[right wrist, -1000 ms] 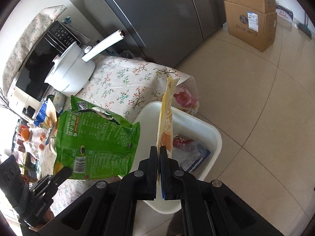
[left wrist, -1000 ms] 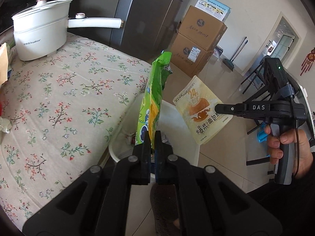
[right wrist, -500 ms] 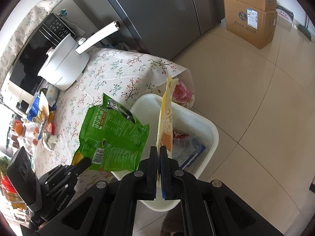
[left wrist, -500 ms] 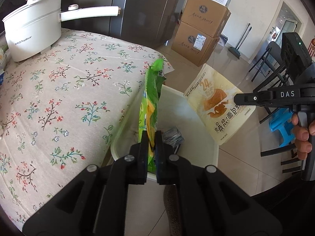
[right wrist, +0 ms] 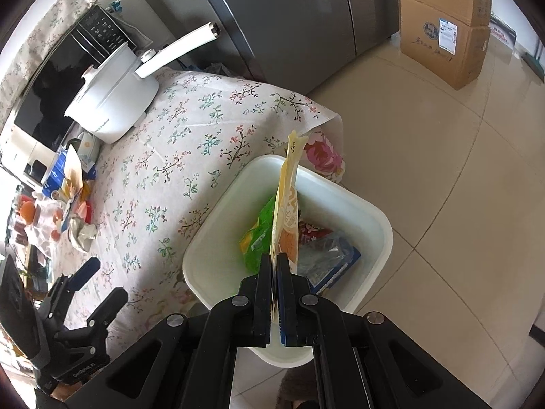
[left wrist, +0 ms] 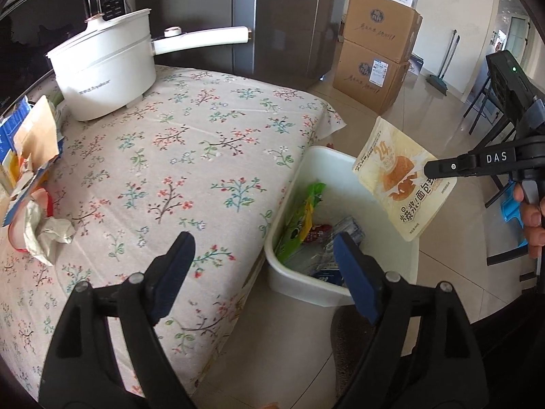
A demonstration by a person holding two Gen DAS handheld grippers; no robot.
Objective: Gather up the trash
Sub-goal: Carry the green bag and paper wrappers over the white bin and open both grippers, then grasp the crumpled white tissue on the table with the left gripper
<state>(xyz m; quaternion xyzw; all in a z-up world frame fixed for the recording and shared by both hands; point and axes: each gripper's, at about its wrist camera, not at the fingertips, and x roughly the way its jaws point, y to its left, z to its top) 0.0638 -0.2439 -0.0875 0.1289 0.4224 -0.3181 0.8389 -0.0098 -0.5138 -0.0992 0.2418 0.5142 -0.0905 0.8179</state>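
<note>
A white bin [left wrist: 327, 294] [right wrist: 218, 242] stands on the floor beside the table. A green snack bag [left wrist: 299, 220] [right wrist: 257, 235] lies inside it among other wrappers. My left gripper [left wrist: 264, 266] is open and empty, above the table edge and the bin's near rim; it also shows in the right wrist view [right wrist: 98, 279]. My right gripper [right wrist: 275, 262] is shut on a yellow bread bag [right wrist: 289, 204] and holds it above the bin; in the left wrist view the bread bag [left wrist: 403, 180] hangs from the right gripper [left wrist: 431, 168].
The floral tablecloth table [left wrist: 177, 156] carries a white pot with a long handle [left wrist: 109, 68] and crumpled paper and packets [left wrist: 37, 218] at the left. Cardboard boxes [left wrist: 378, 58] and a fridge [left wrist: 286, 17] stand behind. Tiled floor [right wrist: 442, 156] lies right of the bin.
My left gripper opened and let go of the green bag, which dropped into the bin. The left gripper drew back. My right gripper still holds the bread bag over the bin.
</note>
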